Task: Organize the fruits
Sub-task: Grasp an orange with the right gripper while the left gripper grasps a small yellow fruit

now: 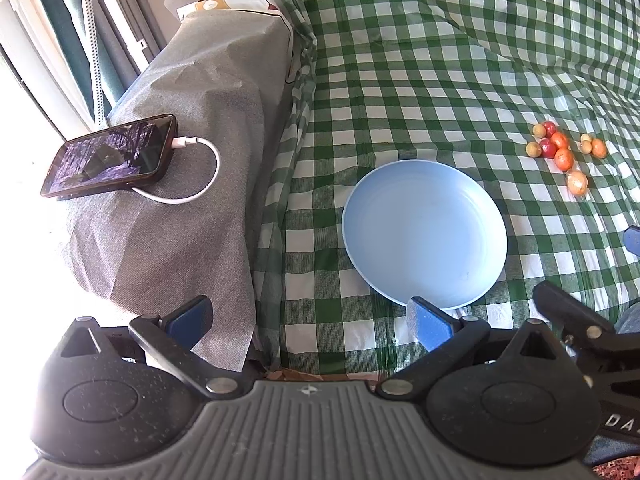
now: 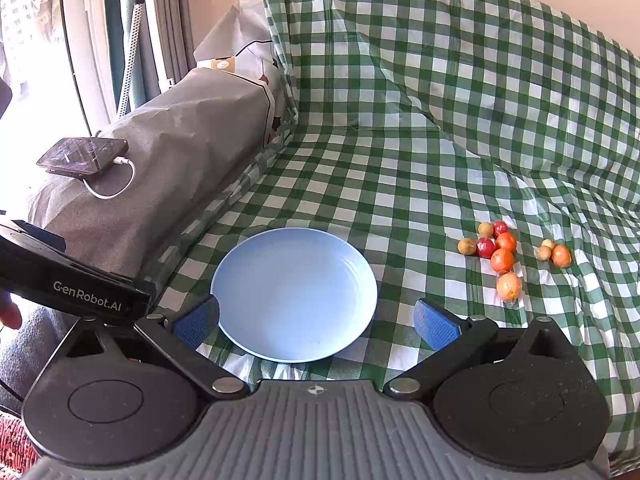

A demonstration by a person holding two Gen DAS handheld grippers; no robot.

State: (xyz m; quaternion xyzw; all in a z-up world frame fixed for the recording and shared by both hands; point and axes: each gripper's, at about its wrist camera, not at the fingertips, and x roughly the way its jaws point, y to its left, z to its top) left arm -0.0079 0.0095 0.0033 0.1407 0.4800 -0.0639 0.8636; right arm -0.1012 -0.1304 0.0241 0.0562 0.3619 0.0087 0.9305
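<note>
A light blue plate (image 1: 424, 236) lies empty on the green-checked cloth; it also shows in the right wrist view (image 2: 294, 294). A cluster of several small fruits (image 1: 558, 150), orange, red and tan, lies to the plate's right, also in the right wrist view (image 2: 498, 252). A few more small fruits (image 2: 556, 254) sit a little further right. My left gripper (image 1: 308, 320) is open and empty, near the plate's front left. My right gripper (image 2: 316, 324) is open and empty, just in front of the plate.
A grey covered armrest (image 1: 180, 208) stands left of the cloth, with a phone (image 1: 112, 156) on a white charging cable on top. The checked cloth rises over a backrest (image 2: 500, 100) behind. The left gripper's body (image 2: 72, 284) shows at the left of the right wrist view.
</note>
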